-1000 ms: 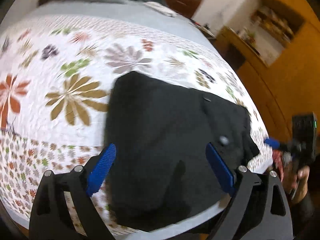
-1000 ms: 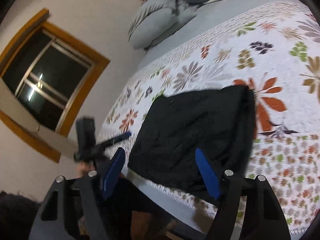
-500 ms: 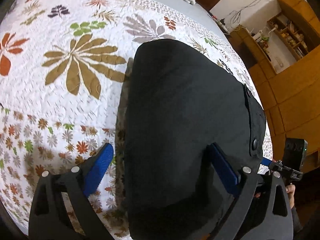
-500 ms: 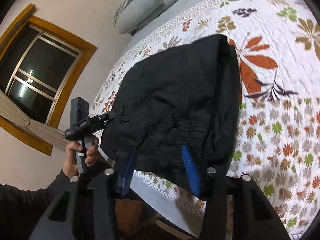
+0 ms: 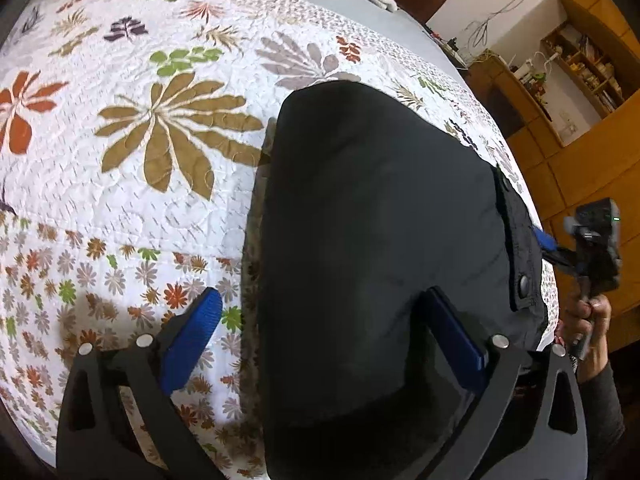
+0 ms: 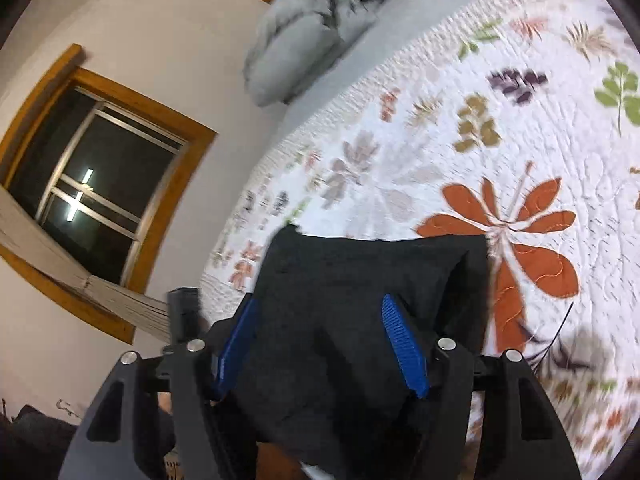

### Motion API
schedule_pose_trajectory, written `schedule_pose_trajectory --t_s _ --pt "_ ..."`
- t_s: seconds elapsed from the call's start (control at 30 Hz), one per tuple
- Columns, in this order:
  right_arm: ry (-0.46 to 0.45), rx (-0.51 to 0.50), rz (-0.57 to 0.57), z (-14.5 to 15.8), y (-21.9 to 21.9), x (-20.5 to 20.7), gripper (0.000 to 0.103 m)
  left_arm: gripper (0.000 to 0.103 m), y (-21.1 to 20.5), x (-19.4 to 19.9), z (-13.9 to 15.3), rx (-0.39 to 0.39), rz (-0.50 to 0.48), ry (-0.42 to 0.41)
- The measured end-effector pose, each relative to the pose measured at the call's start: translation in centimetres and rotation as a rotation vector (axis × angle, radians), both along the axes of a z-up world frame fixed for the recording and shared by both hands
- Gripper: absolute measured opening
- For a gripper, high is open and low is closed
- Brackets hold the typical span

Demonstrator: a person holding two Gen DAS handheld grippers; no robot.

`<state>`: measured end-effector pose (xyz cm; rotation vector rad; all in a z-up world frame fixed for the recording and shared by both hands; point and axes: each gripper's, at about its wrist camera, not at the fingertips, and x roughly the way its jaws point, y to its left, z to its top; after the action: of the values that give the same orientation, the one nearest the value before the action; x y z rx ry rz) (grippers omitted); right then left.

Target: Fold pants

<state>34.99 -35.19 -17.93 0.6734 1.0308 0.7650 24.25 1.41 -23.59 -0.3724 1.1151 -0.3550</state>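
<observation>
Black pants point(image 5: 380, 248) lie folded on a floral quilt point(image 5: 132, 184), waistband with a snap button point(image 5: 523, 281) toward the bed's right edge. My left gripper point(image 5: 324, 332) is open, its blue fingers straddling the near left part of the pants. In the right wrist view the pants point(image 6: 360, 280) fill the space between the blue fingers of my right gripper point(image 6: 320, 340), which is open wide around the near edge of the cloth. The right gripper also shows in the left wrist view point(image 5: 592, 248) at the bed's right edge.
Grey pillows point(image 6: 304, 44) and bedding lie at the head of the bed. A window with a wooden frame point(image 6: 96, 184) is on the wall to the left. Wooden cabinets and shelves point(image 5: 580, 80) stand beyond the bed's right side.
Both grippers moved in close over the pants. The right gripper's view swung up and the pants' near edge now bunches between its fingers. The left gripper shifted slightly forward.
</observation>
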Motion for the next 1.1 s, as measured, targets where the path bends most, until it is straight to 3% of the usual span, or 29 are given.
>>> schedule_pose_trajectory --t_s 0.17,0.27,0.33,0.4,0.5,0.67,0.83,0.93,1.03,1.1 --pt "0.045 -0.034 0.014 -3.6 0.2 1.2 0.05 0.101 -0.3 0.2 -0.6 0.008 0.008 0.009" --pt "0.066 -0.014 -0.01 -3.6 -0.5 1.1 0.05 0.1 -0.3 0.3 0.0 0.017 0.008 0.016" --pt "0.056 -0.002 -0.039 -2.7 -1.5 0.6 0.058 0.099 0.2 0.2 1.3 0.012 0.008 -0.005" --pt "0.043 0.01 -0.059 -1.7 -2.1 -0.1 0.069 0.1 1.3 0.2 2.7 -0.043 0.013 -0.027" --pt "0.018 0.005 -0.062 0.0 -2.4 -1.7 0.073 0.1 3.1 1.4 4.1 -0.125 0.04 -0.02" --pt "0.01 0.016 -0.057 0.8 -2.0 -4.2 0.075 0.1 3.5 4.9 5.1 -0.186 0.043 -0.006" --pt "0.024 0.06 -0.028 0.2 -0.9 -5.9 0.076 0.1 1.1 9.6 2.9 -0.149 0.005 0.049" --pt "0.047 -0.001 -0.029 -1.0 -0.1 -5.4 0.075 0.101 0.9 11.9 0.1 -0.075 0.038 0.128" --pt "0.093 -0.028 -0.028 -2.2 -0.1 -4.8 0.073 0.101 1.6 12.7 -1.5 -0.17 0.06 0.203" --pt "0.078 -0.005 -0.042 -1.0 -0.6 -5.2 0.076 0.1 2.2 11.9 -0.6 -0.2 0.052 0.176"
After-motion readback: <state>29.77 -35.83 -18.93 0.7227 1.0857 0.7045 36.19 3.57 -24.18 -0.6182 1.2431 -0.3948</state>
